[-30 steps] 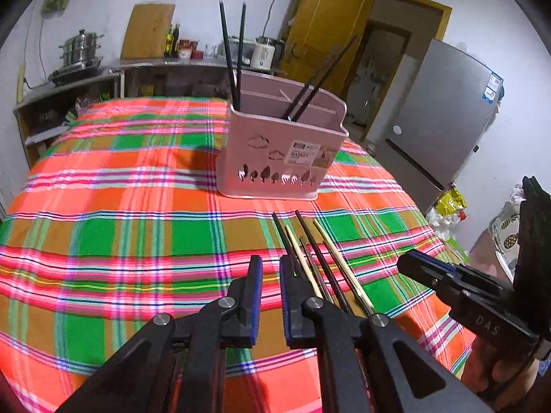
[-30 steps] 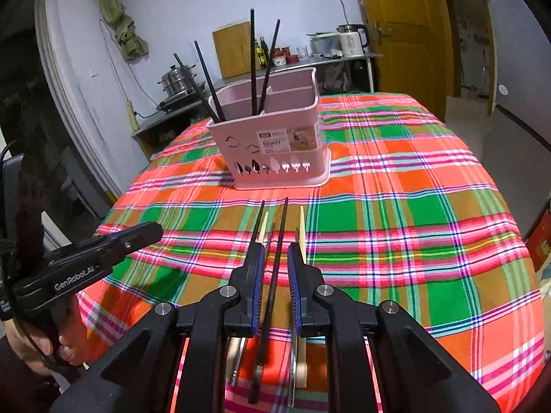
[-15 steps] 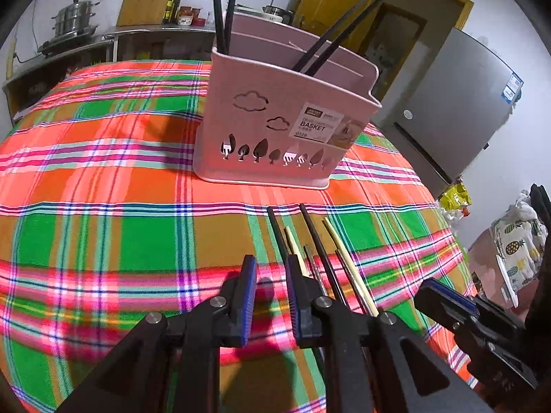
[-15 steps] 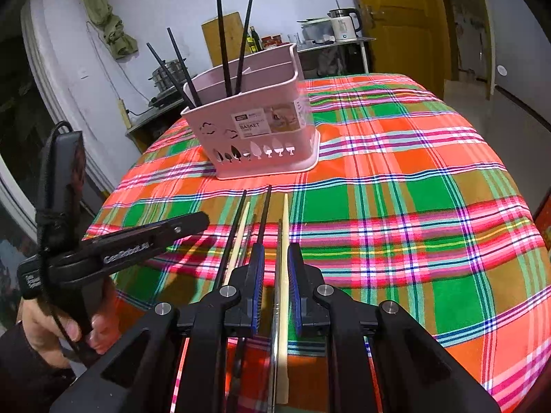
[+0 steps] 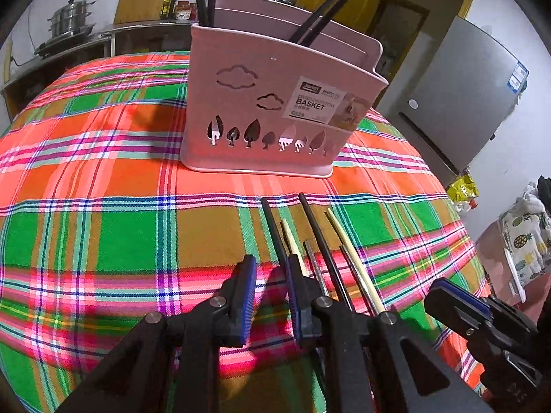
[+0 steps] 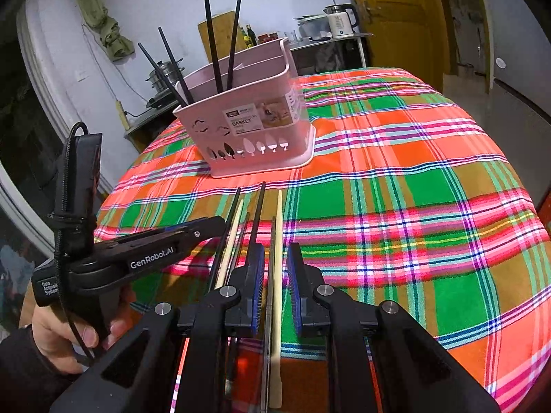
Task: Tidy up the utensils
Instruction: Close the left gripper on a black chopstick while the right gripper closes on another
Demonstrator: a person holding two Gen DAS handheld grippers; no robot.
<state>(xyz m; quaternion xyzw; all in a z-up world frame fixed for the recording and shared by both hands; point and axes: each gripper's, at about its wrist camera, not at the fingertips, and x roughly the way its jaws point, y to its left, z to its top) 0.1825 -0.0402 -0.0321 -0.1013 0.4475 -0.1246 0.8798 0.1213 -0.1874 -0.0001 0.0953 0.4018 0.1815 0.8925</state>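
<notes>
Four black sticks (image 6: 220, 39) stand in the pink plastic basket (image 5: 275, 110), which has cloud and tree holes and sits on the checked cloth (image 5: 103, 241). Near it six sticks lie flat: two black (image 5: 315, 227), two pale wood (image 6: 278, 241), two thin metal (image 5: 311, 261). The left gripper (image 5: 270, 296) has just been opening its jaws, a small gap, nothing between. The right gripper (image 6: 275, 290) is a little open around one wood stick, not squeezing.

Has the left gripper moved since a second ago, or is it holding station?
Yes. The left gripper has closed in on the pink basket, which now looms larger, its jaws just opening, nothing between them.
</notes>
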